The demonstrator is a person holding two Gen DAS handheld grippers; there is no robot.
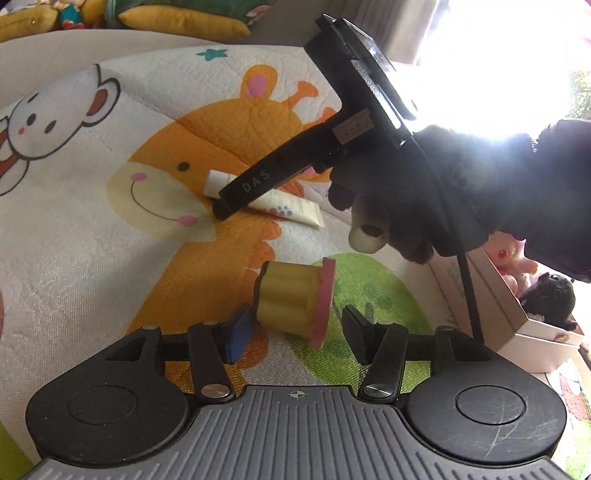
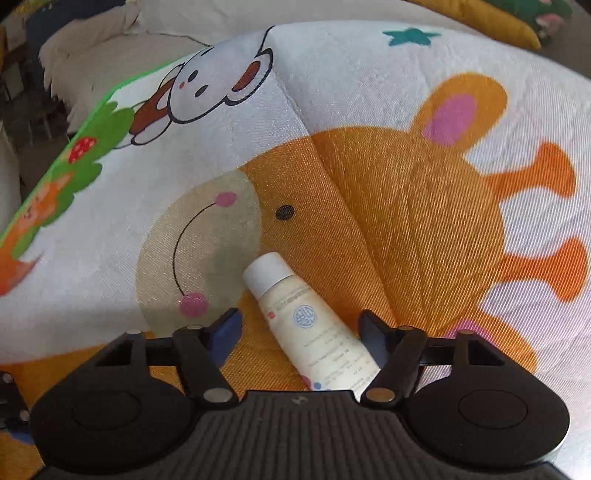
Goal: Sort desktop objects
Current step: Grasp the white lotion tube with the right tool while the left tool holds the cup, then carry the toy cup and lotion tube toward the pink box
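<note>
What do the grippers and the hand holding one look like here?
Both grippers are black with linked fingers, silver pivot screws and a ribbed grey base. The left gripper has a blue pad on one finger. The right gripper carries white "DAS" lettering, a small label and a black cable. The hand wears a black fuzzy glove.

Woven cloth mat (image 2: 369,177) — matt plastic tube (image 2: 314,325), spongy foam toy (image 1: 295,295).

A quilted play mat (image 2: 369,110) printed with cartoon animals is spread over the surface: an orange giraffe (image 2: 388,192) with a smiling cream muzzle, a white bear (image 2: 210,81) and a teal star (image 2: 410,37) are seen on it. Yellow and green cushions (image 1: 184,18) are piled beyond its far edge. At the right, an open cardboard box (image 1: 517,306) is seen, with plush toys (image 1: 546,295) beside it.
</note>
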